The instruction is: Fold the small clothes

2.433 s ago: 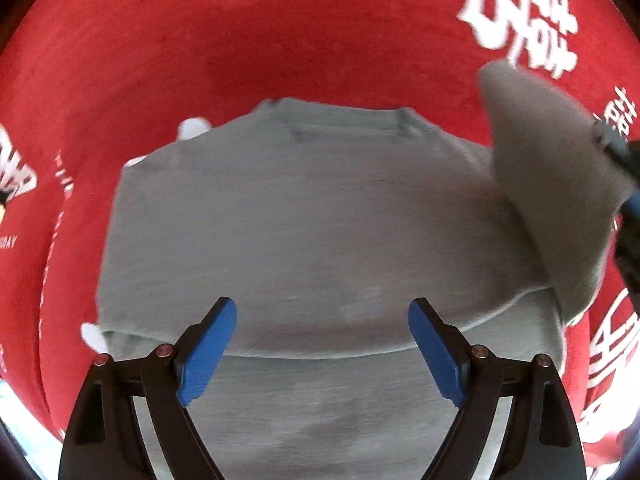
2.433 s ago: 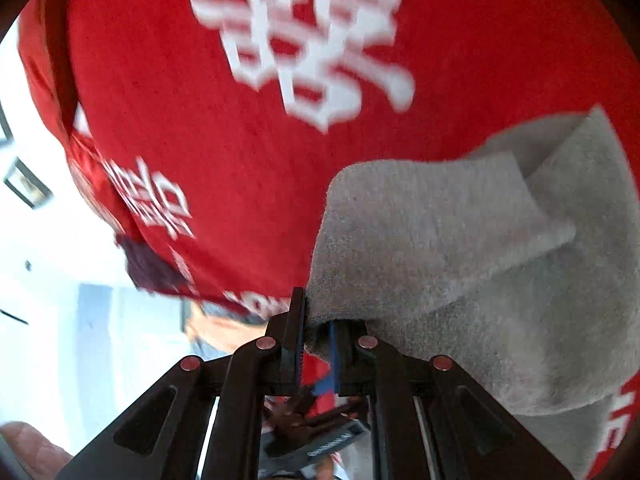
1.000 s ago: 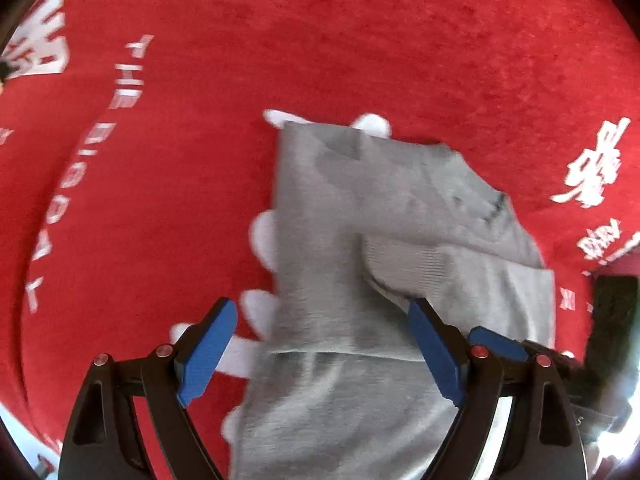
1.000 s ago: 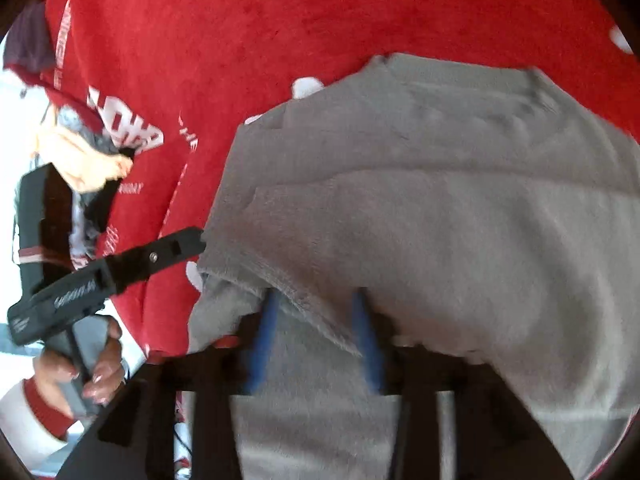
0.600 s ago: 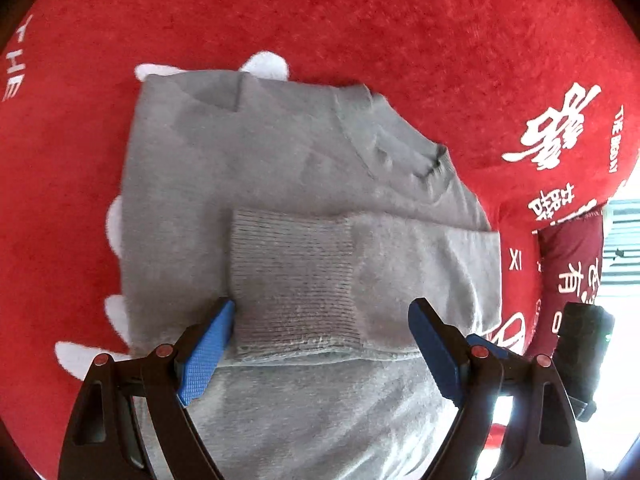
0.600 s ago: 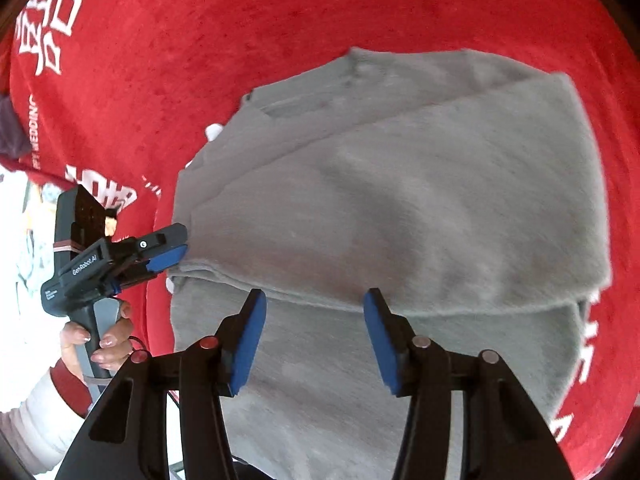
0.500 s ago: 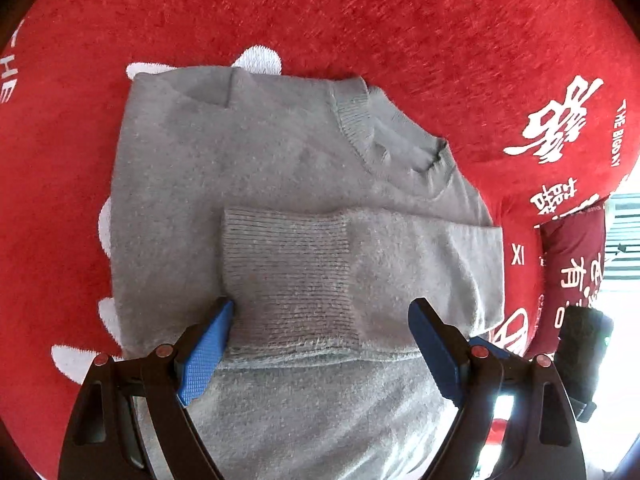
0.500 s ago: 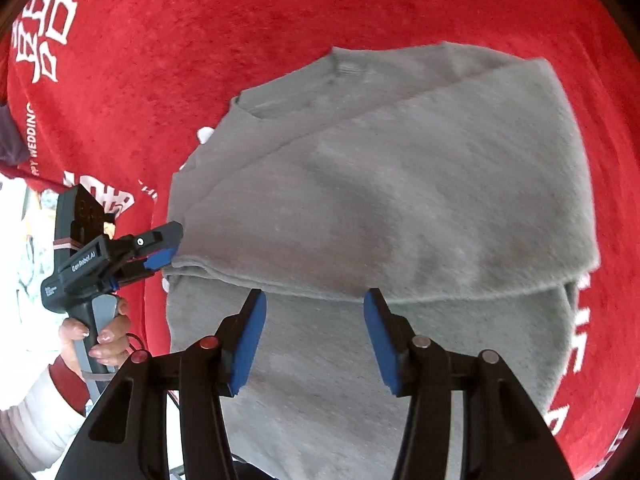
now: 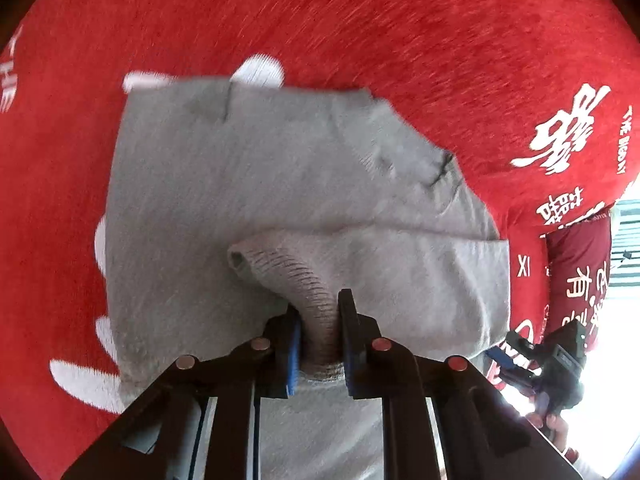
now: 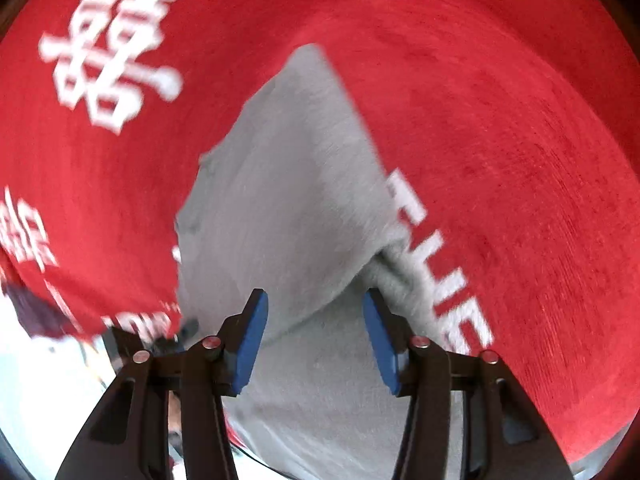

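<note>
A small grey sweater (image 9: pixel 248 184) lies flat on the red cloth, one sleeve folded across its body. My left gripper (image 9: pixel 319 320) is shut on the ribbed cuff (image 9: pixel 304 288) of that sleeve, which bunches up between the blue pads. The sweater also shows in the right wrist view (image 10: pixel 288 200), blurred by motion. My right gripper (image 10: pixel 314 312) is open and empty above the sweater's folded edge. The right gripper also appears at the lower right of the left wrist view (image 9: pixel 536 360), held by a hand.
A red cloth with white characters and letters (image 9: pixel 400 28) covers the surface under the sweater and shows in the right wrist view (image 10: pixel 500 120) too. Its edge drops off at the right of the left wrist view, beside a bright window (image 9: pixel 624 280).
My left gripper has closed on the sleeve cuff, which was lying flat between its open fingers. My right gripper has swung to another side of the sweater and stays open.
</note>
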